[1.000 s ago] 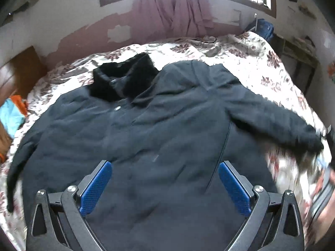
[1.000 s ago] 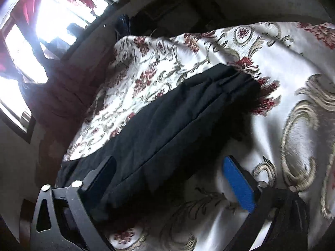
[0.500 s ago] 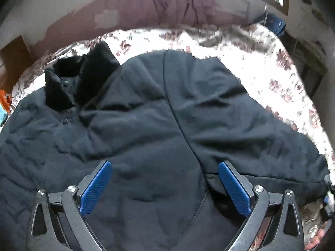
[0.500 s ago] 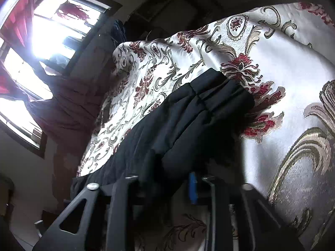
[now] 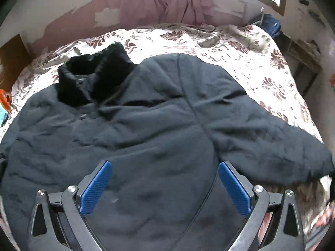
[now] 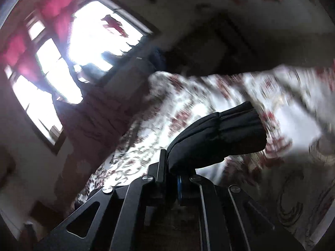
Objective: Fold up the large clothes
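A large dark padded coat (image 5: 150,129) with a black fur collar (image 5: 94,77) lies spread face up on a floral bedspread (image 5: 240,48). My left gripper (image 5: 165,184) hovers open over the coat's lower front, its blue pads (image 5: 95,188) wide apart with only cloth below them. One sleeve (image 5: 272,146) stretches out to the right edge of that view. In the right wrist view my right gripper (image 6: 177,175) is shut on the sleeve's cuff (image 6: 219,138), which sticks up from between the jaws, lifted off the bed.
A pink curtain (image 5: 167,0) hangs at the window behind the bed. A blue bag (image 5: 270,23) sits at the far right corner, and wooden furniture (image 5: 12,56) stands at the left. Orange and teal cloth (image 5: 5,104) lies at the bed's left edge.
My right gripper closed on the sleeve cuff and lifted it off the bedspread, tilting up toward the window. The left gripper shifted over the coat, staying open.
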Demonstrator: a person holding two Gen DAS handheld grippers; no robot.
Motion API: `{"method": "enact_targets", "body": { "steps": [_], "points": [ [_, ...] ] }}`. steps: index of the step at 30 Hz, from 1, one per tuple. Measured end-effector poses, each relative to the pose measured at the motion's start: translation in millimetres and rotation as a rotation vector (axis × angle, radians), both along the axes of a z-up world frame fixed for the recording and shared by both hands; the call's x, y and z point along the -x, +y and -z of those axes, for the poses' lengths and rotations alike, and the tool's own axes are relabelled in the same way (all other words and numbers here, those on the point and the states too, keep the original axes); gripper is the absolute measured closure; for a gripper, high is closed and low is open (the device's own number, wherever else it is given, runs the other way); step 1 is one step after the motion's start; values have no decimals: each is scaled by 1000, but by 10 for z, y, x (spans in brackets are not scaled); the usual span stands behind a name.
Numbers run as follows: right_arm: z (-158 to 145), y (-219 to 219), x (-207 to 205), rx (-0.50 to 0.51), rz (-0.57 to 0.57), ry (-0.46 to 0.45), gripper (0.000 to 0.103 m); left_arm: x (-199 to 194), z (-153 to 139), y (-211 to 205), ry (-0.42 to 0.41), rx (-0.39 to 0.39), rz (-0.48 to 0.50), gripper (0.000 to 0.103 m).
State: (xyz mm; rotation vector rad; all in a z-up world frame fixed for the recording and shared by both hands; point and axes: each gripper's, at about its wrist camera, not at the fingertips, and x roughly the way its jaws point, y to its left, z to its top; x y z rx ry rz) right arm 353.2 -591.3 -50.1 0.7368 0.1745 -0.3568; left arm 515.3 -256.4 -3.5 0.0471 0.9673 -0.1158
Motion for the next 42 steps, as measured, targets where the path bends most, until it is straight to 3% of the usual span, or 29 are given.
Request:
{"method": "enact_targets", "body": {
  "steps": [6,9,14,17,22,25,29,31,33,34,38,42],
  "points": [
    [-913,930,-23,262,-142,-80,96,391,-361,837,8,61,15,0],
    [-1416,1633,-172,428,-283,-112,96,564,-465,1275,-3,55,-1,0],
    [-1759,2861,-427,651,-498,-104,96,893,-640,2050,-65,50,-54,0],
    [-1687,3586,-580,771,-627,-63,96,1121,-641,2546,-102,52,-124,0],
    [-1227,4530,-807,894,-827,50,96,1448,-527,3234,-156,38,-226,0],
    [-816,4934,-851,923,-942,139,96,1569,-465,3517,-177,21,-263,0],
    [-149,5425,-982,955,-1115,352,91,1629,-370,3860,-179,46,-315,0],
    [126,5521,-923,948,-1202,452,81,1629,-305,3973,-171,65,-337,0],
    [211,5424,-856,900,-1273,452,45,1658,-241,4057,-167,68,-345,0],
    [143,5322,-740,864,-1309,434,39,1651,-200,4078,-165,70,-347,0],
    [-139,4981,-539,880,-1295,389,35,1669,-77,4073,-165,80,-333,0],
    [-411,4372,-700,910,-1067,399,35,1571,10,3954,-170,111,-311,0]
  ]
}}
